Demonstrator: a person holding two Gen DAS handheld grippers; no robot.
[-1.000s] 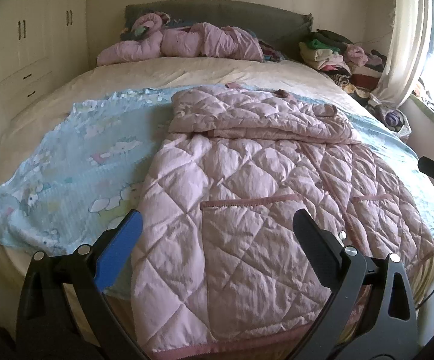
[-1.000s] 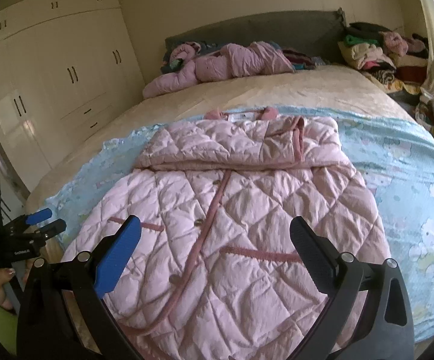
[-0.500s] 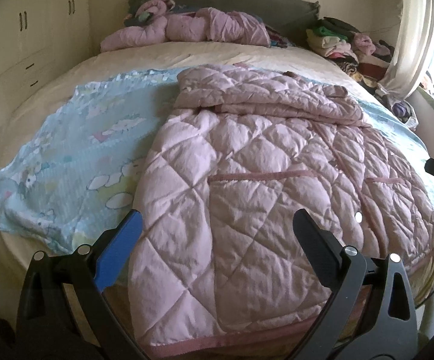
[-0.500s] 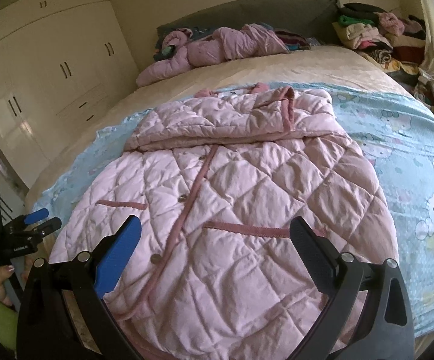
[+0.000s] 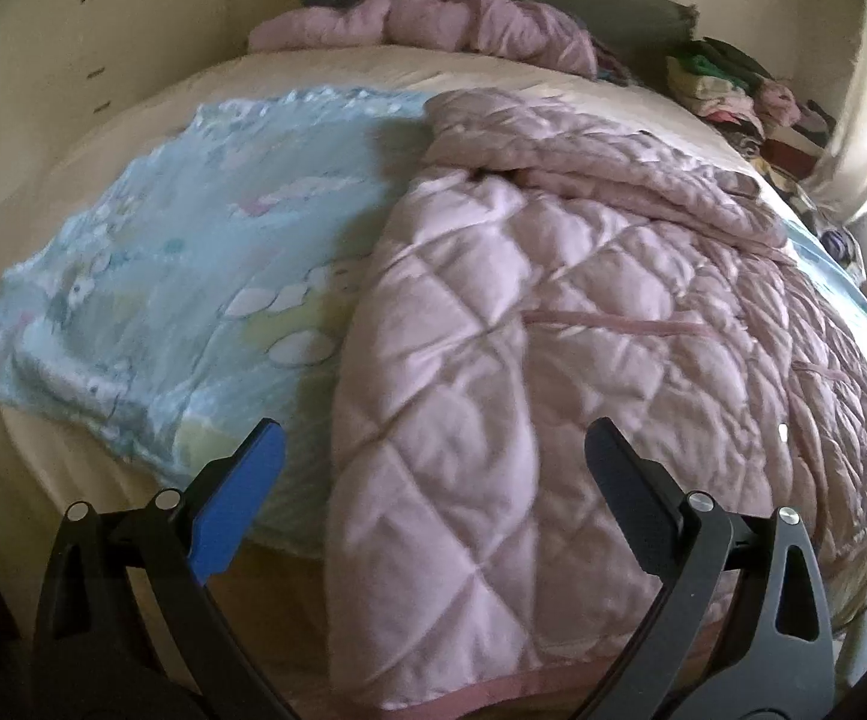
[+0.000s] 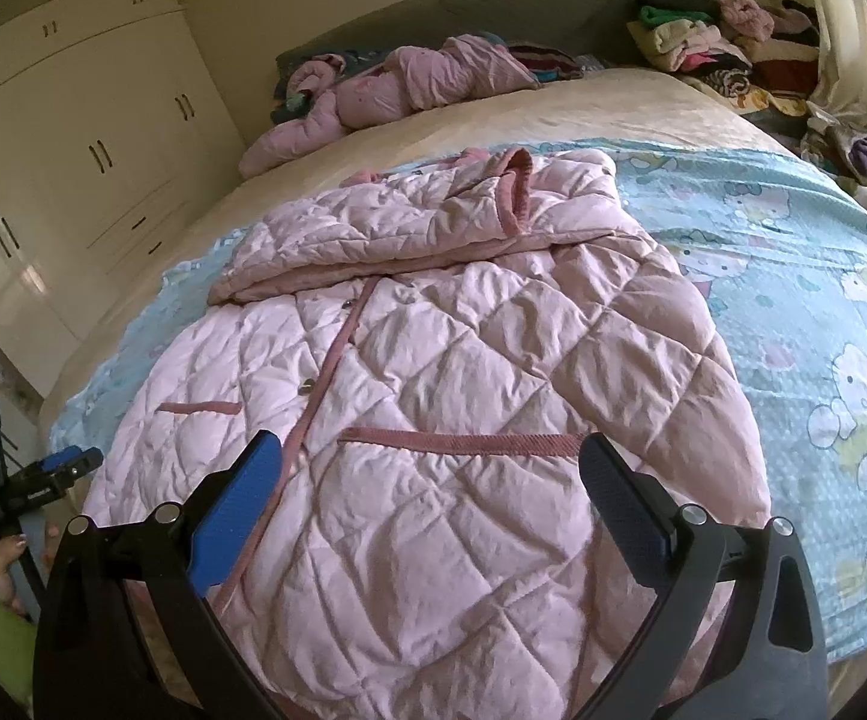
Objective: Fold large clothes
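1. The bed (image 6: 553, 114) carries everything; a heap of pink clothing (image 6: 397, 90) lies along its head edge.
2. A pale blue cartoon-print sheet (image 6: 793, 276) spreads across the bed's foot half.
3. The pink quilted coat (image 6: 433, 372) lies front up on the sheet, sleeves folded across its chest, hem at the foot edge.
4. The left gripper (image 5: 433, 480) hovers spread wide and empty over the hem's left corner.
5. The right gripper (image 6: 430, 486) hangs equally wide, empty, above the hem's right part.

Left hand-held gripper (image 5: 433, 468) spread wide and empty, right hand-held gripper (image 6: 430, 480) likewise spread wide, nothing between its fingers
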